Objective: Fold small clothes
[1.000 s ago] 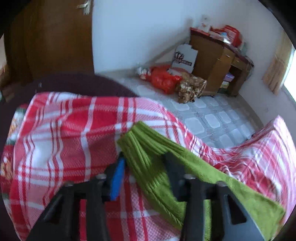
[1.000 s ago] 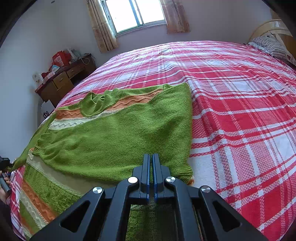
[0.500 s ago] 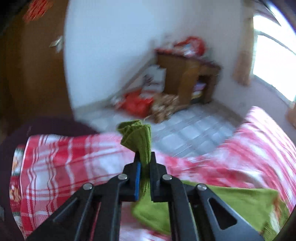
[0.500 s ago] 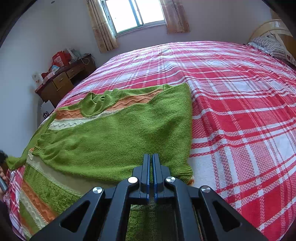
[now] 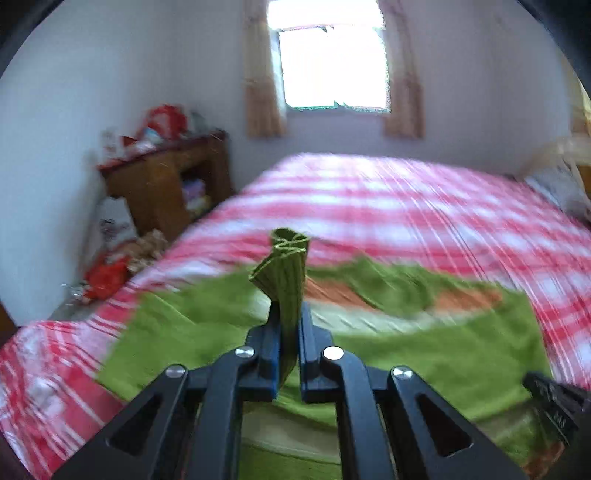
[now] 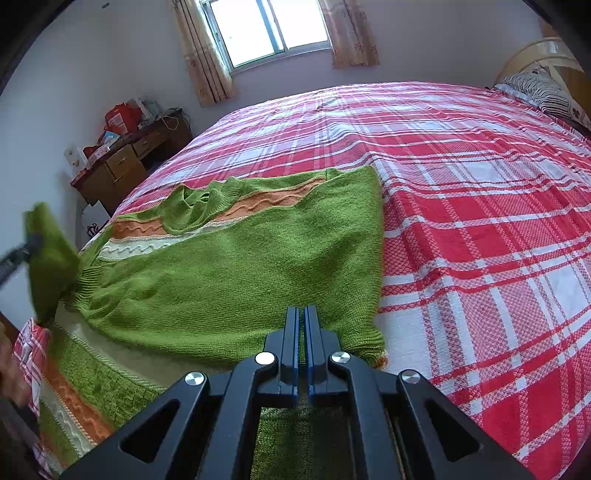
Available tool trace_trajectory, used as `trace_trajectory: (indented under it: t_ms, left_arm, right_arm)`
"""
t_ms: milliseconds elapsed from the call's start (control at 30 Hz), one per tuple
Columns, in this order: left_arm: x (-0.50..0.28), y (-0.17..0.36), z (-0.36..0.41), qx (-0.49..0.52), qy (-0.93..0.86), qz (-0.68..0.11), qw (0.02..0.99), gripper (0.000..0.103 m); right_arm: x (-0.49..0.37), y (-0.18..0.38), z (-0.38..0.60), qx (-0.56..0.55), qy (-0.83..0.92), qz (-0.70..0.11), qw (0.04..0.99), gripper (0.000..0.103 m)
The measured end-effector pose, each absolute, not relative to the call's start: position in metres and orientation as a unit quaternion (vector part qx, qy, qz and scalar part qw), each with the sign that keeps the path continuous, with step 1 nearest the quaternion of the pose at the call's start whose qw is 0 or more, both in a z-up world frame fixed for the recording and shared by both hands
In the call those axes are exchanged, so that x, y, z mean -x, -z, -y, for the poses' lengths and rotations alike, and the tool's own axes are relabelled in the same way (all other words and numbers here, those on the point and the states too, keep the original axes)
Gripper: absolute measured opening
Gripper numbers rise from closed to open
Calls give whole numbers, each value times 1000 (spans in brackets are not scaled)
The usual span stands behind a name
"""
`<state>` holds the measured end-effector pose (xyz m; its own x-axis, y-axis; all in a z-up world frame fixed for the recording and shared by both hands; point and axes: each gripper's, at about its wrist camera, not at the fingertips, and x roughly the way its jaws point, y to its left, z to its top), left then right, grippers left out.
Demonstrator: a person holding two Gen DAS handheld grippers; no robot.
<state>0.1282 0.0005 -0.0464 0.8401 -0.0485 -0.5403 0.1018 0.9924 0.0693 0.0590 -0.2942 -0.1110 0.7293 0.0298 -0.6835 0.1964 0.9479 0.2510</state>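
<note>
A green knit sweater (image 6: 236,273) with orange and cream bands lies spread on the red plaid bed (image 6: 480,221); its right sleeve is folded across the body. My left gripper (image 5: 286,332) is shut on the ribbed cuff of the left sleeve (image 5: 286,266) and holds it up above the sweater (image 5: 424,354). That raised sleeve (image 6: 48,258) shows at the far left of the right wrist view. My right gripper (image 6: 302,332) is shut, its tips low over the sweater's near edge; whether it pinches the knit I cannot tell.
A wooden desk (image 6: 122,166) with red bags and boxes stands left of the bed under the curtained window (image 6: 266,29). Bags lie on the floor (image 5: 107,273) beside it. A striped pillow (image 6: 543,92) lies at the headboard, far right.
My left gripper closed on the sleeve cuff, lifted it off the bed and swung right over the sweater body. The right gripper stayed still.
</note>
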Motion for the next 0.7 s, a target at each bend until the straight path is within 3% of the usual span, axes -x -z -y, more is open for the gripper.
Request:
trace_trajectory:
  t_ms: [133,233,300,333,367,700]
  left_arm:
    - [-125,73,30,-70,55,-318,944,7]
    - [-125,87,41,-82,55,-347,933,18]
    - [-123,91,36,-74,74,-380,919,48]
    - [-119,89,25,-59,85,-398,911,75]
    - [-113,89,17,-46,86,-396,913,85]
    - [-65,98,-102,10,-58,-325,944,86]
  right_arm:
    - [-58,110,295,-159,44,-363,917,3]
    - [-58,111,296,-164,41,-362,917,3]
    - [-58,111,297,-166,40,-362,916,3]
    - [-58,111,297,-167,40,-362,916,3]
    - [-58,111,298,-169,39,-361,916,3]
    - [-62,92,294,-247,0,-359,900,3]
